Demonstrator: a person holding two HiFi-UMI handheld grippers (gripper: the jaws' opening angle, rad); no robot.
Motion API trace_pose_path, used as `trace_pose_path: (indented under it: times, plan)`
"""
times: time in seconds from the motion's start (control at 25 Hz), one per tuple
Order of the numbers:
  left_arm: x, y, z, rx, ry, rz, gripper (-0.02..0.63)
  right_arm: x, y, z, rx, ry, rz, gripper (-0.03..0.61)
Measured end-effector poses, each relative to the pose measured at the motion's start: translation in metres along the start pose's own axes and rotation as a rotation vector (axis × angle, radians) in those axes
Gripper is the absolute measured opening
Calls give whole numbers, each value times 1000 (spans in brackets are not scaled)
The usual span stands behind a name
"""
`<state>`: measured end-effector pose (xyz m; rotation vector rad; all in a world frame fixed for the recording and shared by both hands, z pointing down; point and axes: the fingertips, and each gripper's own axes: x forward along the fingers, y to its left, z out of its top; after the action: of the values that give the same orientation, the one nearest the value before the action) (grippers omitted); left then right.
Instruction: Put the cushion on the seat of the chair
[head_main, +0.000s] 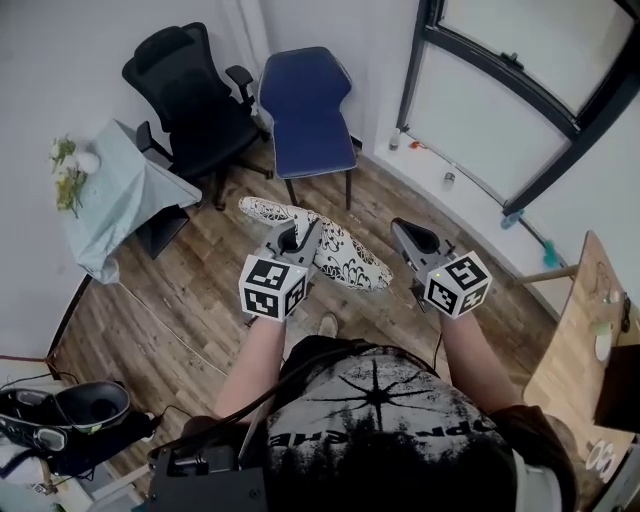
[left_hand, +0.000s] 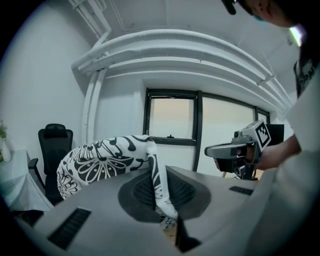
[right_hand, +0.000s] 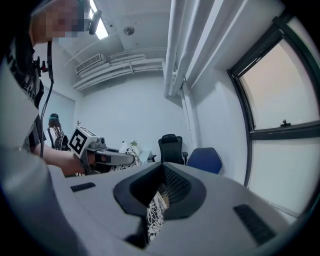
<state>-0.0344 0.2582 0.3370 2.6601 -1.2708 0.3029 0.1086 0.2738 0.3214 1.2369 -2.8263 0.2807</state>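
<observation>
A black-and-white patterned cushion (head_main: 335, 250) hangs in the air between my two grippers, above the wooden floor. My left gripper (head_main: 296, 236) is shut on one edge of it; in the left gripper view the fabric (left_hand: 102, 161) bulges out to the left of the jaws (left_hand: 159, 195). My right gripper (head_main: 401, 233) is shut on another edge, and a strip of patterned fabric (right_hand: 154, 216) shows pinched between its jaws (right_hand: 159, 200). The blue chair (head_main: 306, 105) stands ahead by the far wall with its seat bare; it also shows in the right gripper view (right_hand: 205, 160).
A black office chair (head_main: 195, 100) stands left of the blue one. A small table under a pale cloth (head_main: 135, 195) with flowers (head_main: 68, 172) is at the left. A dark-framed window (head_main: 520, 95) runs along the right wall, and a wooden table (head_main: 575, 330) is at the right.
</observation>
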Motion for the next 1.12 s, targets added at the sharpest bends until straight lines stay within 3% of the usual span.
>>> trace_pose_path:
  times: [0.16, 0.48, 1.12]
  plan:
    - [18, 40, -3, -47, 17, -36, 21, 37, -13, 3, 41, 3, -34, 20]
    - [43, 102, -5, -52, 32, -81, 21, 96, -23, 8, 26, 2, -85, 20]
    - [86, 162, -10, -55, 61, -124, 21, 162, -48, 8, 31, 39, -105, 20]
